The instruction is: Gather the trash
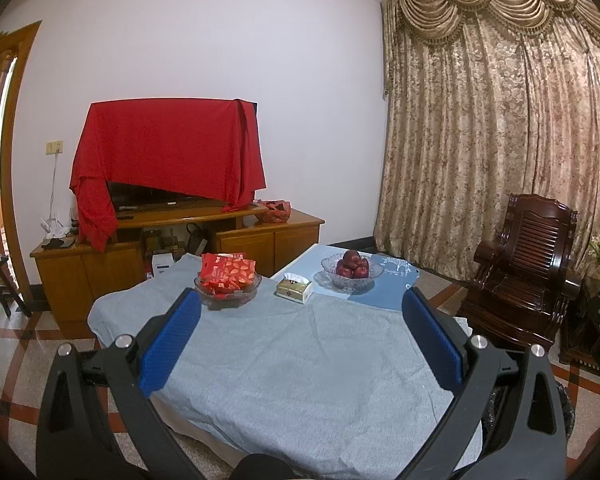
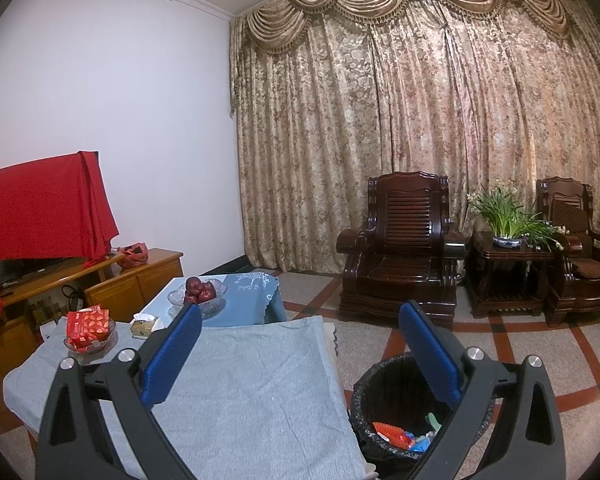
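While both grippers, left [image 1: 300,316] and right [image 2: 300,332], gape empty, the bin [image 2: 384,384] sits lower right. Its trash [image 2: 392,434] is partly hidden behind a finger.

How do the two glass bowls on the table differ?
The near bowl holds red packets piled above its rim; the far bowl holds dark red apples. The near bowl sits on the grey cloth, the far bowl on the blue cloth. The far bowl's rim flares wider. Both are clear glass, upright and full.

Black grippers [image 1: 300,304], blue-padded jaws, seemingly textured.
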A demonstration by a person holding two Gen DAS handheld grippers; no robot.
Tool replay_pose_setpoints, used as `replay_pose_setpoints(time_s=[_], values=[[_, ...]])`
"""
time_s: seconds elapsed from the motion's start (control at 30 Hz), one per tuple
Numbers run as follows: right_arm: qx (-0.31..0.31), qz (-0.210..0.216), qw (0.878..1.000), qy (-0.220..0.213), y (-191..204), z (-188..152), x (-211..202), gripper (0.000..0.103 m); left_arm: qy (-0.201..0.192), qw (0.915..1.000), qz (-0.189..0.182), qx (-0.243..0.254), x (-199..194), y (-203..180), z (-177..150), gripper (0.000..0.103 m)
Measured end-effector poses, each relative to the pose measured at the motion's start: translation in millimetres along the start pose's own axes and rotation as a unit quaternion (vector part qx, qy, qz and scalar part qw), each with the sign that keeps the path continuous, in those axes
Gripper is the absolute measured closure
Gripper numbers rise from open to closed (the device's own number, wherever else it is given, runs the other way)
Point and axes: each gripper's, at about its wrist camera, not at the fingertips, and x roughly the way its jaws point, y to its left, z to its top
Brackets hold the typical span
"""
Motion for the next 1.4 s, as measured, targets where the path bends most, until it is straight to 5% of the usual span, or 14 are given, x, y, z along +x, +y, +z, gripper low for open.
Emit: replay_pose_setpoints(time_s=[1.4], values=[[-0.001,0.000,1.000,0.007,-4.9,-10.4,2.1,0.006,0.008,1.0000,-0.001,0.005,-3.2,-22.5,-14.9,0.005]])
